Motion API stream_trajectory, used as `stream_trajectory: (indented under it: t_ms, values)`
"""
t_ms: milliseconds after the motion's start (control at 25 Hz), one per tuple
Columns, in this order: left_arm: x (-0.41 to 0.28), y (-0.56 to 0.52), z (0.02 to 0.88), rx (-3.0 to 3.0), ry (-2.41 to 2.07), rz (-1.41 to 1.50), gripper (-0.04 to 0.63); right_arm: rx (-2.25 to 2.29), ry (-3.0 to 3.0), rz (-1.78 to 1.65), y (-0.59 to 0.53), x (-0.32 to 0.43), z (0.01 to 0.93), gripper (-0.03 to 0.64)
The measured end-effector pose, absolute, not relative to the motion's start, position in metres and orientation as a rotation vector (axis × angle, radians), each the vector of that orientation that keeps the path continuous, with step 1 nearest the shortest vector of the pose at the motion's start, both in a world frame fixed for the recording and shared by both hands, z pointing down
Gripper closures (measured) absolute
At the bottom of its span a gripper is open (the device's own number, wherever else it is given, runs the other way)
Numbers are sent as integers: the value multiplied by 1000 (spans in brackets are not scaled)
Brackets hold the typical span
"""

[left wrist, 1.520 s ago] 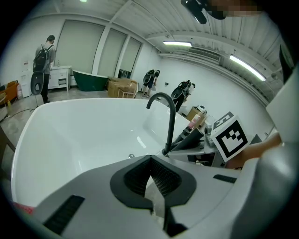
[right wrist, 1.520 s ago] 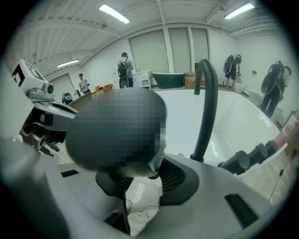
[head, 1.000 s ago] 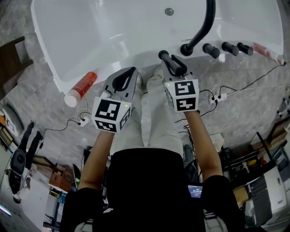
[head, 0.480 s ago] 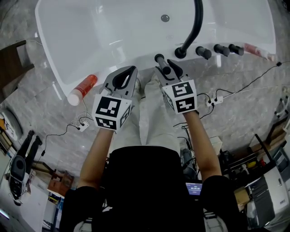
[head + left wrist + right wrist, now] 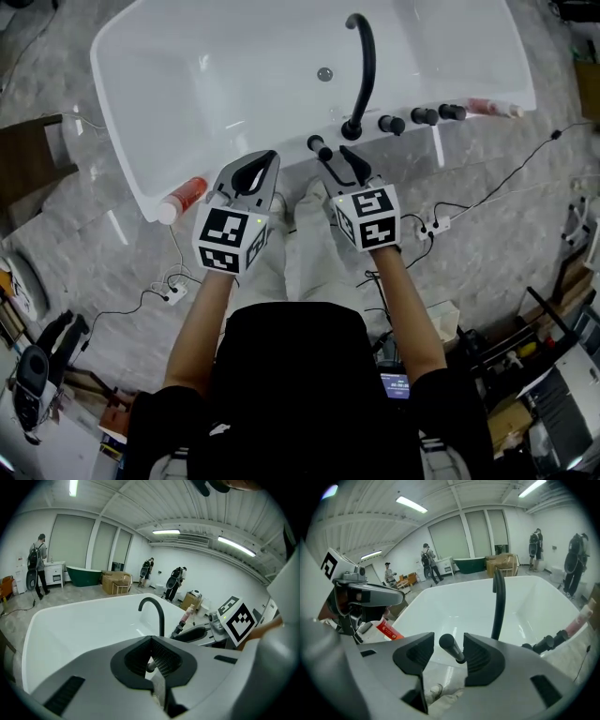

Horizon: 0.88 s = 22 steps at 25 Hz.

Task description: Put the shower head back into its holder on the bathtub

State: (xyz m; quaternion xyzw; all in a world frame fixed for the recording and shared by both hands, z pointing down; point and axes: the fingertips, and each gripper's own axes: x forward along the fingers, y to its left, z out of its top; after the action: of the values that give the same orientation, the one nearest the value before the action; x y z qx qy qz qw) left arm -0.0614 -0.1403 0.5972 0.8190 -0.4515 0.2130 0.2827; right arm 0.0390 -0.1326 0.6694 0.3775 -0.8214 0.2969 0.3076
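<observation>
**Student:** Where does the shower head (image 5: 319,146) sit?

**Instructor:** It sits on the near rim of the white bathtub (image 5: 178,94), standing up at a slight tilt. It is just left of the base of the black spout (image 5: 367,66). Its foot meets the rim, but the holder itself is too small to make out. Three black knobs (image 5: 423,116) line the rim to the spout's right.

**Student:** And the right gripper (image 5: 339,161)?

**Instructor:** Its jaws are wide apart, having just been opening. In the right gripper view the shower head's rounded black end shows in the gap between the two jaws, and neither pad touches it. In the head view the gripper hangs just on the near side of the shower head, apart from it, angled down toward the rim.

**Student:** The left gripper (image 5: 150,638)?

**Instructor:** Its jaws are together at the tips and enclose a dark oval opening. Nothing is gripped. In the head view it hangs beside the right gripper, on the near side of the rim, above the person's pale trouser leg (image 5: 309,253).

**Student:** What else is shown?

**Instructor:** A red bottle (image 5: 185,198) lies at the rim's left corner. A pink bottle (image 5: 491,107) lies on the rim beyond the knobs, at the right. White cables with small plug blocks (image 5: 439,225) trail over the grey floor (image 5: 75,244). Several people (image 5: 36,564) stand far behind the tub in both gripper views.
</observation>
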Motion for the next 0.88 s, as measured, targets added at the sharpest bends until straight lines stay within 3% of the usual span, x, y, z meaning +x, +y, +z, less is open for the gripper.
stream_trajectory:
  t_ms: [200, 520, 880]
  values:
    - [-63, -137, 555, 2245, -1225, 547, 581, 1076, -2222, 748, -134, 43, 613, 432]
    - [-53, -125, 483, 2359, -1217, 483, 581, 1274, -2302, 652, -130, 63, 518, 569]
    - [-48, -108, 408, 2454, -1249, 394, 581, 1394, -2309, 428, -125, 72, 430, 592]
